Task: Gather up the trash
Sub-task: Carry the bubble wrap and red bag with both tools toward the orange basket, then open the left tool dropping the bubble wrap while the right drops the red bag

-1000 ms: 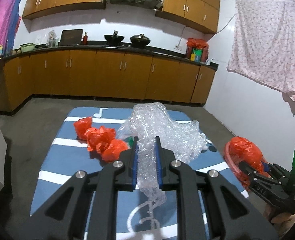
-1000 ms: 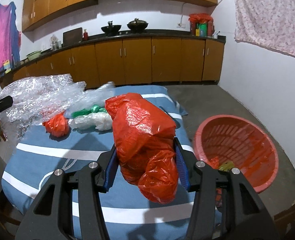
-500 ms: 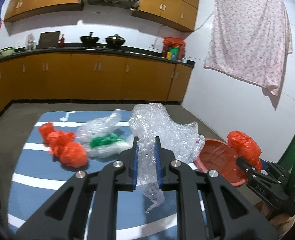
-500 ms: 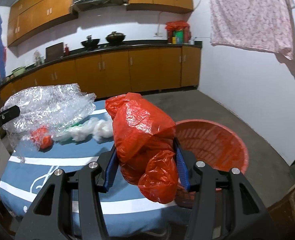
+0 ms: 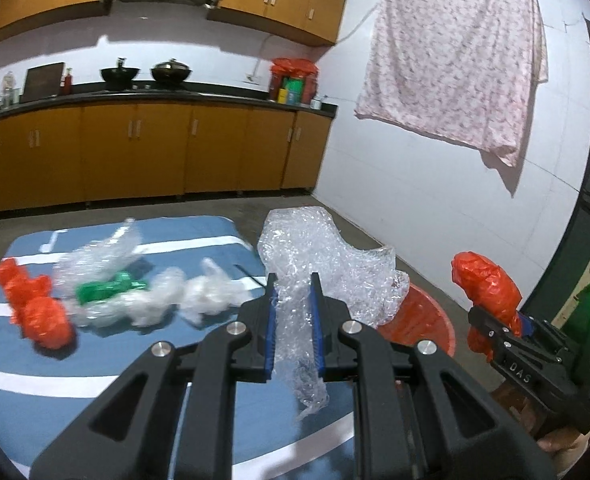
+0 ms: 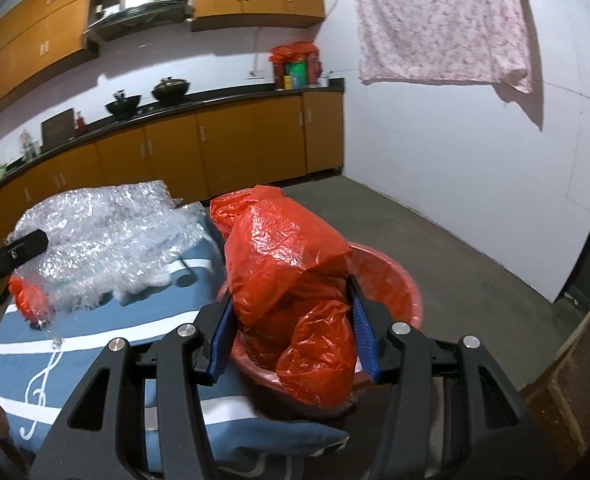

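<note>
Left gripper (image 5: 293, 322) clamped on a sheet of bubble wrap (image 5: 327, 268), held up over the near edge of the blue striped table (image 5: 35, 364). Right gripper (image 6: 291, 330) clamped on a crumpled red bag (image 6: 291, 264), held above the red basin (image 6: 395, 280) on the floor beside the table. Left on the table: red bags (image 5: 35, 308), clear plastic (image 5: 167, 300), something green (image 5: 107, 284), probably plastic but blurred.
</note>
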A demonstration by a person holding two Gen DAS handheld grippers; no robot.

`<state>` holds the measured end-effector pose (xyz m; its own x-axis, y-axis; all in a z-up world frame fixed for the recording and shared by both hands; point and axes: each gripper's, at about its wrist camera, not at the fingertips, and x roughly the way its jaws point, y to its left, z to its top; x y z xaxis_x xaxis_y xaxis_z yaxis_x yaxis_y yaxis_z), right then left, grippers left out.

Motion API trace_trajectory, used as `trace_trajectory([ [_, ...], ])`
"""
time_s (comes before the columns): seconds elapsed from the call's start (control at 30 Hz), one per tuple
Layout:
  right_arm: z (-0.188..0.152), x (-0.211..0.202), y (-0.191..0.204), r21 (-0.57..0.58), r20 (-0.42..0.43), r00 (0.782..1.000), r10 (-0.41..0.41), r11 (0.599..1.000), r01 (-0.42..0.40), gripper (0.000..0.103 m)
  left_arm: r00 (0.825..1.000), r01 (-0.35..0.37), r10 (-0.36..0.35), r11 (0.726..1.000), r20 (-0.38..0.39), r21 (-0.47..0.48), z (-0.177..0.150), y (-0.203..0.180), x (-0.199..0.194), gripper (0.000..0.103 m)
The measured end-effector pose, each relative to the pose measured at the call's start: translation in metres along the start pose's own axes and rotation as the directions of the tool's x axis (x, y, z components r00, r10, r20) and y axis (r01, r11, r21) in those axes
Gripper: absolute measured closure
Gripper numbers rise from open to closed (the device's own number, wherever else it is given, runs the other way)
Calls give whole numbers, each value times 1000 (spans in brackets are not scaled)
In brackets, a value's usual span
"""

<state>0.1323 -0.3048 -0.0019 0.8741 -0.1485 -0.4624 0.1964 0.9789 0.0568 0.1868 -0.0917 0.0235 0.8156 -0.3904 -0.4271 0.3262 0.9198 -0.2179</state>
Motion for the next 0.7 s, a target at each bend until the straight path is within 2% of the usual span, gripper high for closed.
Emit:
trace_trajectory([
  [0.3, 5, 26, -33, 86, -21, 998, -51, 995, 52, 52, 995, 75, -72, 997, -71, 33, -11, -36, 62, 87],
  [0.7, 12, 57, -42, 130, -25, 998, -57, 990, 60, 52, 986, 122, -115, 991, -125, 56, -17, -57, 126, 87],
])
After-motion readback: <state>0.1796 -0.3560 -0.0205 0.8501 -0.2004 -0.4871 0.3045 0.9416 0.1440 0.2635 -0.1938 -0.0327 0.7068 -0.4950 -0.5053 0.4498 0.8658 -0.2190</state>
